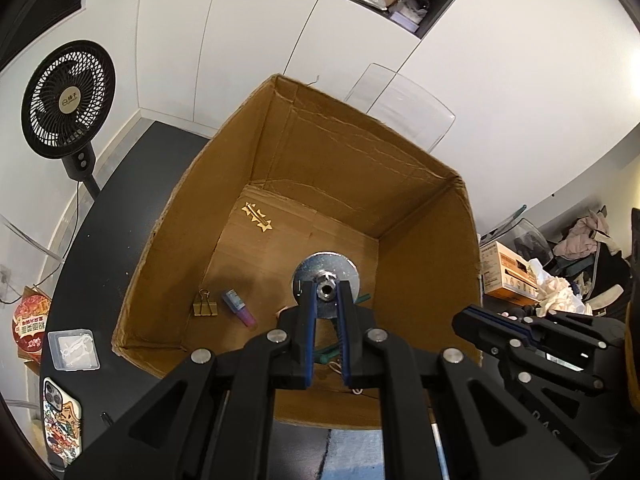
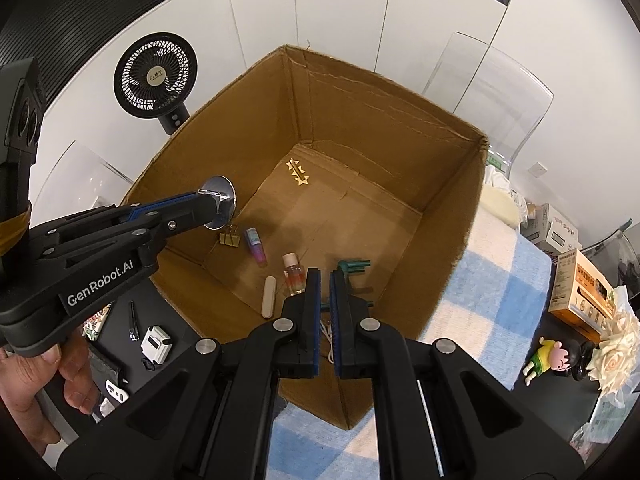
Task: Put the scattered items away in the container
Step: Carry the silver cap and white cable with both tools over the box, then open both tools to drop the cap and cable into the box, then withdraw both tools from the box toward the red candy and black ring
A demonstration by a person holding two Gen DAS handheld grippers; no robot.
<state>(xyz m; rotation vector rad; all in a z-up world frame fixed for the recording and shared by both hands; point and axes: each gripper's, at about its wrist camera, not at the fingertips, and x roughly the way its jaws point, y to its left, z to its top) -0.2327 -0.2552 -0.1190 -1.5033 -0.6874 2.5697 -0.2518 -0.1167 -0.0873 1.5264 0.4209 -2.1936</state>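
A: Going left to right, what can be read?

B: In the right wrist view, "GenRobot.AI" is printed in white on the body of the left gripper [image 2: 218, 200], which a hand [image 2: 44, 384] carries. The black fan [image 2: 155, 76] behind it has a round badge on its hub, too small to read. Far right, an orange carton [image 2: 580, 292] bears print I cannot make out.

A: And what is that gripper doing?

B: Its fingers are clamped on the short stem of a shiny metal disc [image 1: 326, 280], held above the open cardboard box [image 1: 432, 280], over its left side.

A: The other one?

B: The right gripper [image 2: 325, 280] is clenched with nothing between its pads, poised over the box's near edge.

A: What already lies in the box?

B: On the floor, from the left: a gold binder clip [image 2: 230, 238], a small tube with a pink end [image 2: 256, 246], a pale stick [image 2: 269, 296], a little bottle [image 2: 294, 276] and a green clamp [image 2: 352, 266]. A gold star clip [image 2: 298, 172] sits toward the far wall.

A: Still outside?

B: A small white device [image 2: 156, 344] and a phone in a cartoon case [image 1: 62, 420] lie on the dark table [image 1: 104, 264].
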